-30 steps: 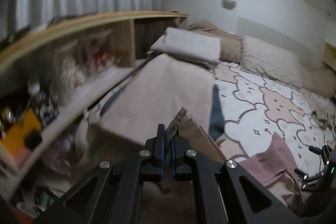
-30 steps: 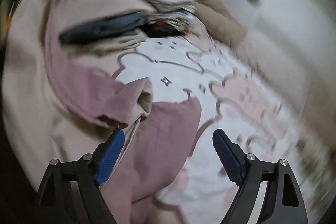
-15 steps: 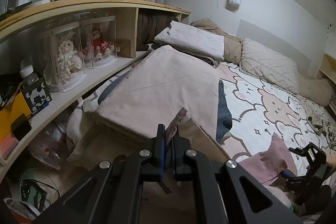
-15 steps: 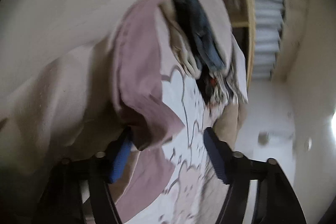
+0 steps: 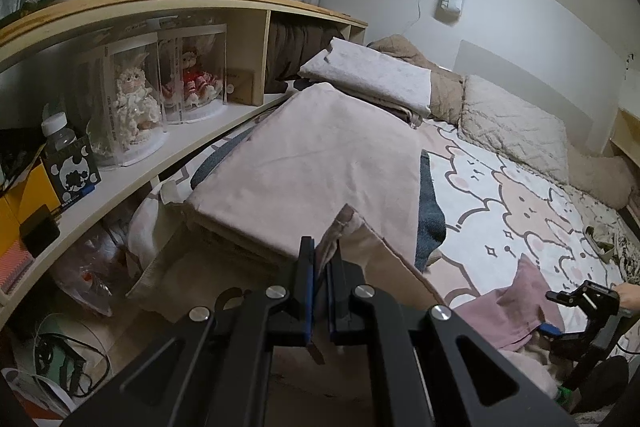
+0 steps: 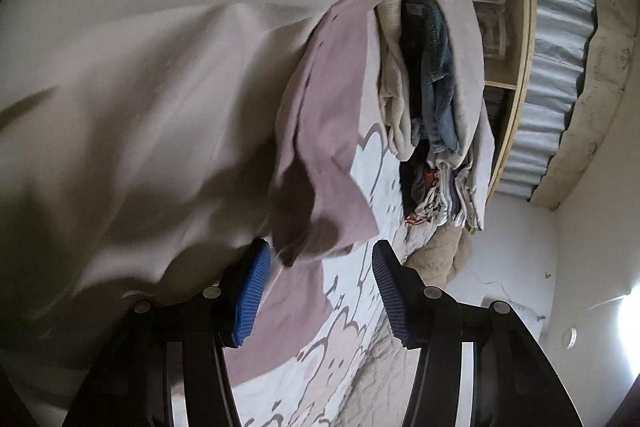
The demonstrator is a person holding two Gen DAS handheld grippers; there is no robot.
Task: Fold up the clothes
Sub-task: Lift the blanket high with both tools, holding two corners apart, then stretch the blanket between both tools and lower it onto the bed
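My left gripper [image 5: 320,267] is shut on a corner of a beige garment [image 5: 376,259] with a mauve inner side, and the corner pokes up between its jaws. The mauve flap [image 5: 516,311] lies on the bed to the right, and my right gripper [image 5: 576,311] is at it. In the right wrist view, which is rolled on its side, the right gripper [image 6: 320,283] has its jaws closing. The mauve flap [image 6: 320,227] hangs between the blue pads [image 6: 252,291], which stand apart from each other. The beige garment [image 6: 140,87] fills the left of that view.
A stack of folded clothes [image 5: 320,167] with jeans [image 6: 436,67] in it lies beside the wooden shelf [image 5: 180,143]. The shelf holds dolls in clear cases [image 5: 132,99] and a bottle. Pillows [image 5: 516,123] and a folded blanket [image 5: 372,75] sit at the bed's head. The sheet [image 5: 500,211] has a bear print.
The right gripper rolled onto its side, dropped to the mauve flap and narrowed its jaws around it. The left gripper kept its hold and hardly moved.
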